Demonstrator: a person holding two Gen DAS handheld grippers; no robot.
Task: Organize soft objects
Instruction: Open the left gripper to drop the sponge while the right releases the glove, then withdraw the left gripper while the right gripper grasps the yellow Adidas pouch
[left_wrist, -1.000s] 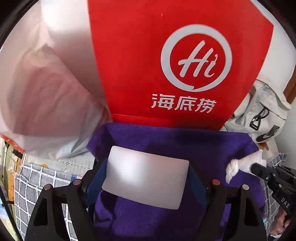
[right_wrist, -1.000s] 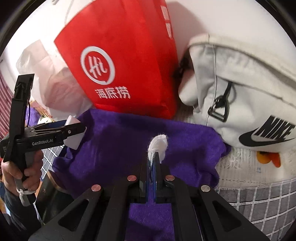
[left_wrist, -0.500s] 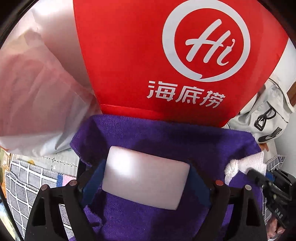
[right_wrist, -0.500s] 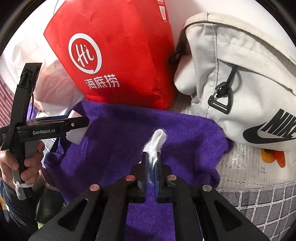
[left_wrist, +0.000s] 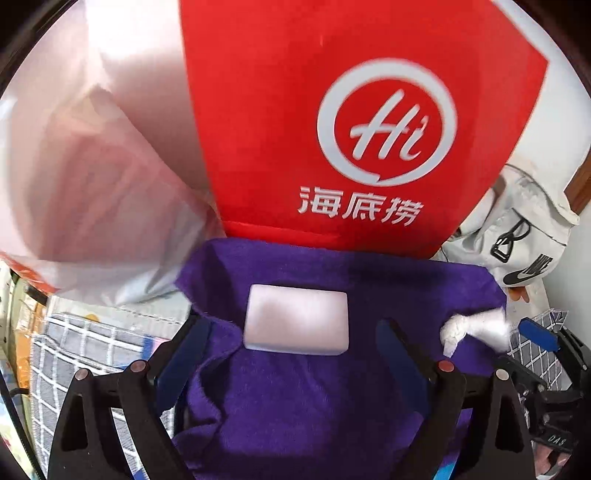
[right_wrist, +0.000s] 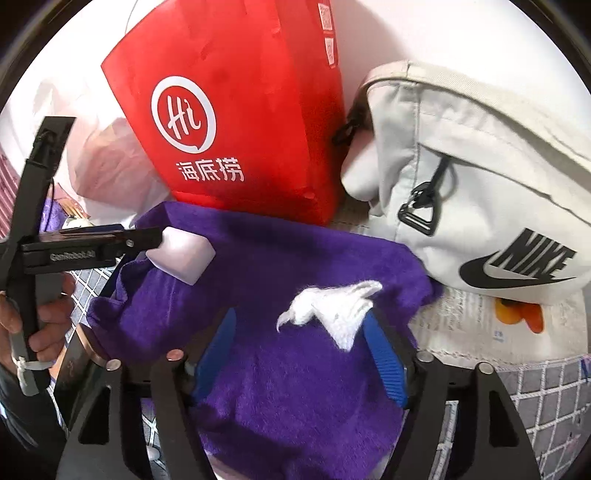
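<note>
Left wrist view first: the left tongs (left_wrist: 295, 354) are spread wide, not gripping anything. Between their blue pads sits a pale rectangular block (left_wrist: 296, 319) resting on the purple towel (left_wrist: 303, 402), clear of both pads. The towel's far edge butts right up against the base of the red Haidilao bag (left_wrist: 332, 122). A translucent plastic bag (left_wrist: 96, 192) sits to the left of the red one, and a white Nike bag (left_wrist: 524, 240) pokes in at the right. Over on the right side of the towel there's a white fluffy cloth (left_wrist: 472, 328), with the right tongs (left_wrist: 535, 339) just beside it.

Right wrist view: the right tongs (right_wrist: 303, 350) are released too, pads wide apart. The white fluffy cloth (right_wrist: 336, 306) lies on the purple towel (right_wrist: 295, 387) between them, its right end touching the right pad (right_wrist: 384, 358). The pale block (right_wrist: 183, 256) sits at the towel's left corner, right at the tip of the left tongs (right_wrist: 147, 238). The red bag (right_wrist: 236, 118) stands behind, the Nike bag (right_wrist: 480, 184) to its right. The checkered cover (right_wrist: 535, 398) shows underneath.
</note>
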